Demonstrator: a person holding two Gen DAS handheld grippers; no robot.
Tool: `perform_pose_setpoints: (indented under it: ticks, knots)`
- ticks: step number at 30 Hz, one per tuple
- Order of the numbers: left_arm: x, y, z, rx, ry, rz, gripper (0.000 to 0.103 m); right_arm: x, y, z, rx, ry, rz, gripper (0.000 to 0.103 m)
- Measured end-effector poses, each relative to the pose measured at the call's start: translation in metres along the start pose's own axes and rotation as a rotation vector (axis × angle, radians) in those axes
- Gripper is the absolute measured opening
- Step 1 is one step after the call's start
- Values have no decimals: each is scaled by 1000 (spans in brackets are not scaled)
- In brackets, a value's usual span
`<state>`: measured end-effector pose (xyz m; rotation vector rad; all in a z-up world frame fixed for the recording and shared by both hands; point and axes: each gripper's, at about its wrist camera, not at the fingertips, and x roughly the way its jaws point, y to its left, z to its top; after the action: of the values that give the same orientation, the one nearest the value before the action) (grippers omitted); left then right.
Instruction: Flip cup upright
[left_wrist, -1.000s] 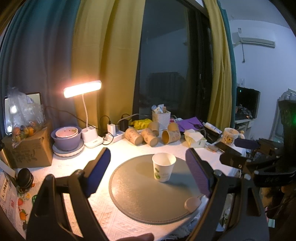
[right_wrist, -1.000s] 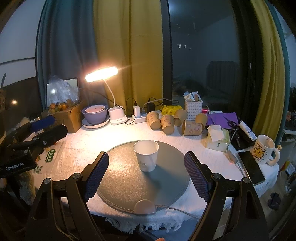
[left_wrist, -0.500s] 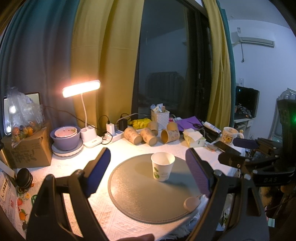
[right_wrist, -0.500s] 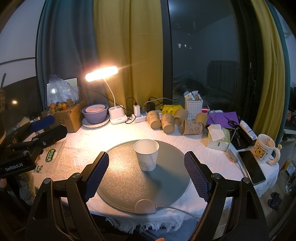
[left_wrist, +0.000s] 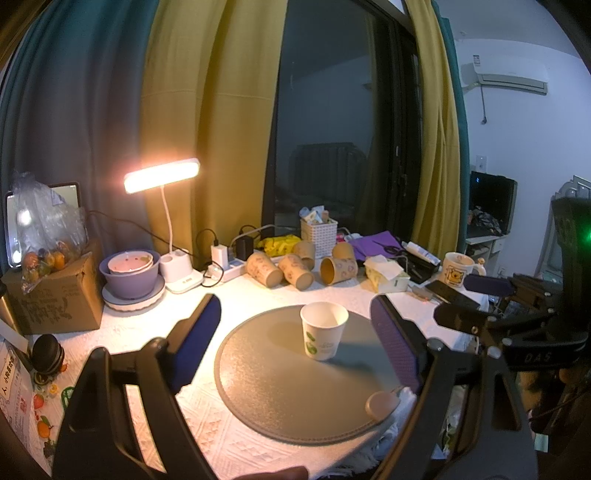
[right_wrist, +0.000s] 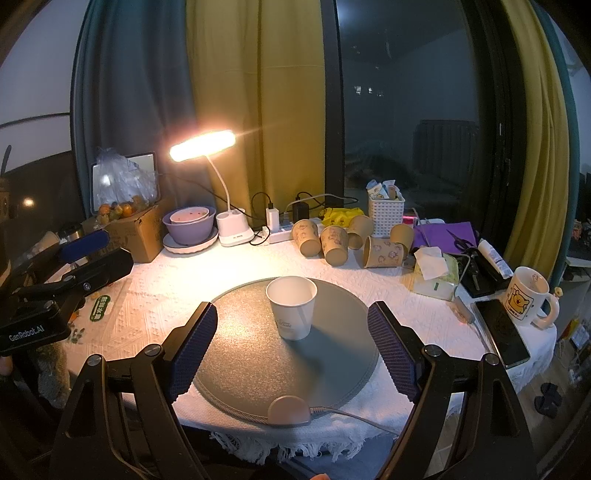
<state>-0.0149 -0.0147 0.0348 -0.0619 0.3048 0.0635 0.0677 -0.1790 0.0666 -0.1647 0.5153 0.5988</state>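
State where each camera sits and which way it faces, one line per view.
Left wrist: sits on the left gripper, looks forward over its open fingers at the upright white cup on the round grey mat; right gripper at right.
Right wrist: on the right gripper, facing the same cup; left gripper at left.
Shared: cup, mat, desk lamp.

Matt paper cup (right_wrist: 291, 307) — grainy grey mat (right_wrist: 240, 328) — embossed white cloth (right_wrist: 155, 291).

My 1 white paper cup (right_wrist: 291, 307) stands upright, mouth open to the ceiling, a green print on its side, on the round grey mat (right_wrist: 258, 362).
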Motion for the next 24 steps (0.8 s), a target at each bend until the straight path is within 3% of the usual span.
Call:
perform_pose_setpoints:
  ticks: [24]
  knots:
    - [-1,-2,-1,-2,0,-2,84,0,-1,0,0,2,1,86]
